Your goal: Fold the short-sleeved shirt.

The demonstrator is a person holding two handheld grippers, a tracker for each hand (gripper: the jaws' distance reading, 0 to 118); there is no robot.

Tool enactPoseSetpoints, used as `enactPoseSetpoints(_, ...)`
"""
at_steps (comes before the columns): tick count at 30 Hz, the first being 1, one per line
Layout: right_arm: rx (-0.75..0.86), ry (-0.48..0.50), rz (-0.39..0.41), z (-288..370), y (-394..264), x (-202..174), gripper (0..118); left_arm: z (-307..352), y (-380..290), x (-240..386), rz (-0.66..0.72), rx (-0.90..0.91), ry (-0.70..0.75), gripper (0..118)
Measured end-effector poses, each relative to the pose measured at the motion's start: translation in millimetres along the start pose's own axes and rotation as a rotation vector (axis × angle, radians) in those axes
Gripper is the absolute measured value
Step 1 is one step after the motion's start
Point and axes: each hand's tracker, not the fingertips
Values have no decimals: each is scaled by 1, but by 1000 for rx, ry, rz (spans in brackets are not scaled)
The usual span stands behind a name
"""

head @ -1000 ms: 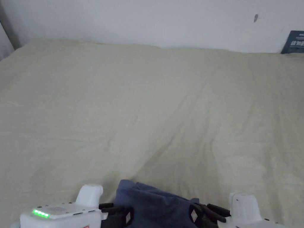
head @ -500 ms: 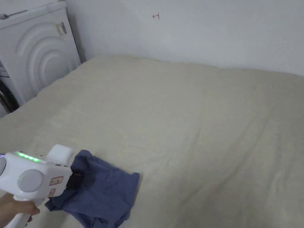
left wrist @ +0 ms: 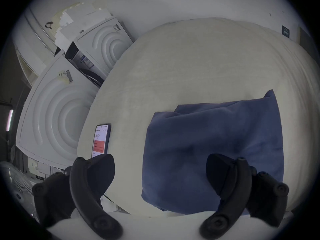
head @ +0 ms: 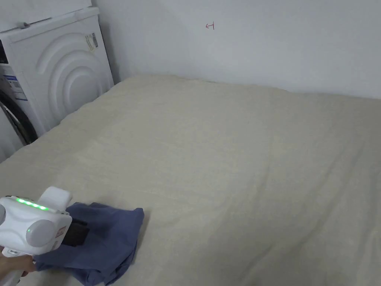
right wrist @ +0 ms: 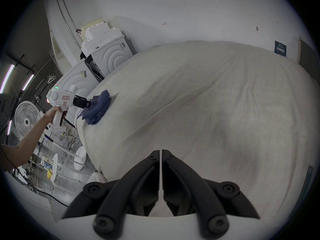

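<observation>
Left gripper (left wrist: 160, 167) has its jaws spread wide, nothing clamped, sitting right over the near edge of the folded blue shirt (left wrist: 214, 145). Shirt lies at the near left corner of the beige bed (head: 242, 156), phone (left wrist: 101, 140) just beside it. Right gripper (right wrist: 160, 159) is pinched closed on nothing, well apart over bare sheet. Washing machine (head: 55, 78) left of the bed.

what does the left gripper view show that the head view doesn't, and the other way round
Left gripper view alone: a phone lying on the bed beside the shirt, a fan low down, and the left gripper's wide-open jaws.
Head view alone: that gripper's white body with green lights.
Both: the folded blue shirt at the bed's near left corner, and the white appliance.
</observation>
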Motion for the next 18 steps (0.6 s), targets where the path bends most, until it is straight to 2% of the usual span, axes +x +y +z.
enactPoseSetpoints(2,3,-4,-1,-4,-11,16,6,-6,-2,5,1,9,11,110)
enactPoseSetpoints(3,-13,-42,13,-5,-16,24,6,-6,0,6,8,16,4,109)
enactPoseSetpoints(4,-8,-42,14,7,-2,2,6,1,1,6,34,47,-6,105)
enactPoseSetpoints(5,-4,-49,16,9,-4,4,6,11,2,6,53,77,-27,92)
enactPoseSetpoints(6,6,-55,8,12,-6,8,6,36,8,8,74,117,-38,72)
enactPoseSetpoints(7,6,-34,-14,15,-8,12,6,58,9,13,106,165,-40,38)
enactPoseSetpoints(8,14,-37,-20,21,-3,1,6,73,10,18,126,202,-24,21)
enactPoseSetpoints(10,45,-38,-30,30,-1,-4,6,121,9,42,164,293,9,12)
enactPoseSetpoints(11,54,-46,-32,36,-2,-4,6,143,8,54,180,322,-19,4)
enactPoseSetpoints(12,72,-54,-27,48,3,-5,6,166,5,67,205,346,-39,1)
enactPoseSetpoints(14,118,-74,-16,63,7,-5,6,189,7,80,241,411,-63,0)
enactPoseSetpoints(18,248,-148,15,109,21,-5,6,250,10,131,211,494,-9,0)
